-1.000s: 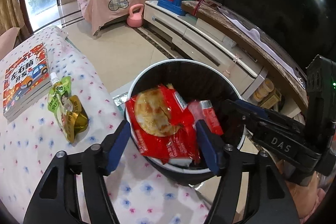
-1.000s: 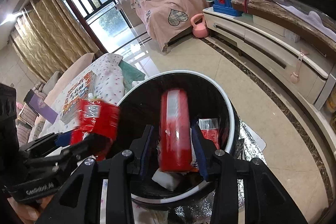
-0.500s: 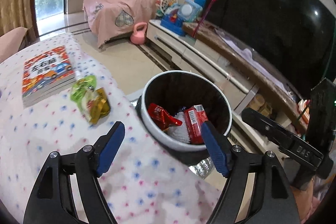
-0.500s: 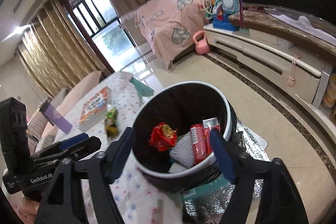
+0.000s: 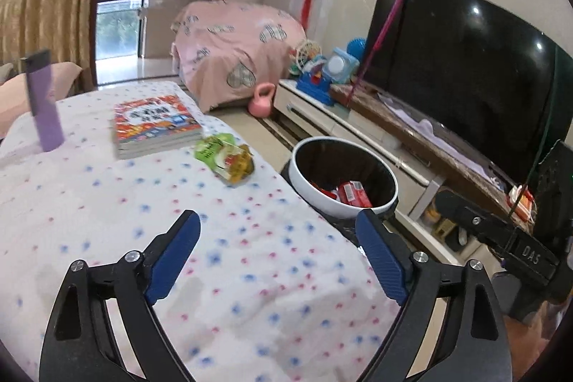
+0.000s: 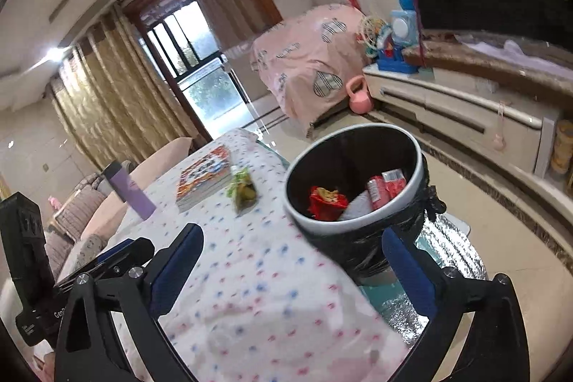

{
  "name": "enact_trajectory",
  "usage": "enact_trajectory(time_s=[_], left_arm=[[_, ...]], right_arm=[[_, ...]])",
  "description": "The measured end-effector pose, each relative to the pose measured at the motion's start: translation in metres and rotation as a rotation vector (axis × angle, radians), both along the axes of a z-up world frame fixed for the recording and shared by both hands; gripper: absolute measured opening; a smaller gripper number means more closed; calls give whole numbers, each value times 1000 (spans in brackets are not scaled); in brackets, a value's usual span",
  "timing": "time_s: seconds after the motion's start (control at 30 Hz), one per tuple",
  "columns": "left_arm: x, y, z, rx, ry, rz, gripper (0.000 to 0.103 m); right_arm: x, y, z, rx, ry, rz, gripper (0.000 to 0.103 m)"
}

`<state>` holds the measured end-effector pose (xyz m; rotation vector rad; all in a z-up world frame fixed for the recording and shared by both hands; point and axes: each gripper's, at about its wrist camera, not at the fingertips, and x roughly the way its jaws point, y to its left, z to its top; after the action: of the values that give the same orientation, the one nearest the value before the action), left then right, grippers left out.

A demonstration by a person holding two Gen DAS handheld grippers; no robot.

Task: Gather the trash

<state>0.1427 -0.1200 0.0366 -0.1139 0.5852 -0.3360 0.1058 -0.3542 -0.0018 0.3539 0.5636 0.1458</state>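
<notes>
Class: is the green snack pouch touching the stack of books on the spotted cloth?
Apart. In the left wrist view a strip of cloth shows between the green snack pouch and the stack of books.

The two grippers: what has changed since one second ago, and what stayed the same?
Both let go of red wrappers, which now lie in the trash bin. The left gripper and right gripper have pulled back over the table, jaws opening, empty. The green pouch and book stayed put.
</notes>
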Motion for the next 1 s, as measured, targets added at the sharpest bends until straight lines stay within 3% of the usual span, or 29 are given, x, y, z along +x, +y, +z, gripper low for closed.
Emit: enact_trajectory(time_s=[0.2,0.3,0.63,0.73,1.0], left_arm=[[-38,22,12,-35,-80,55,103],[-55,27,13,-4,-130,100,103],[-90,28,-1,107,-236,184,103],[-95,24,-8,147,-245,196,103],[-100,28,-12,156,-240,221,103]], right_arm=[[-34,32,36,-128,-147,-15,103],[-58,46,41,-190,-242,-41,103],[-76,56,-6,-212,-223,-78,103],[-80,57,-8,-218,-223,-74,103],[-91,59,-2,-254,-260,-94,103]])
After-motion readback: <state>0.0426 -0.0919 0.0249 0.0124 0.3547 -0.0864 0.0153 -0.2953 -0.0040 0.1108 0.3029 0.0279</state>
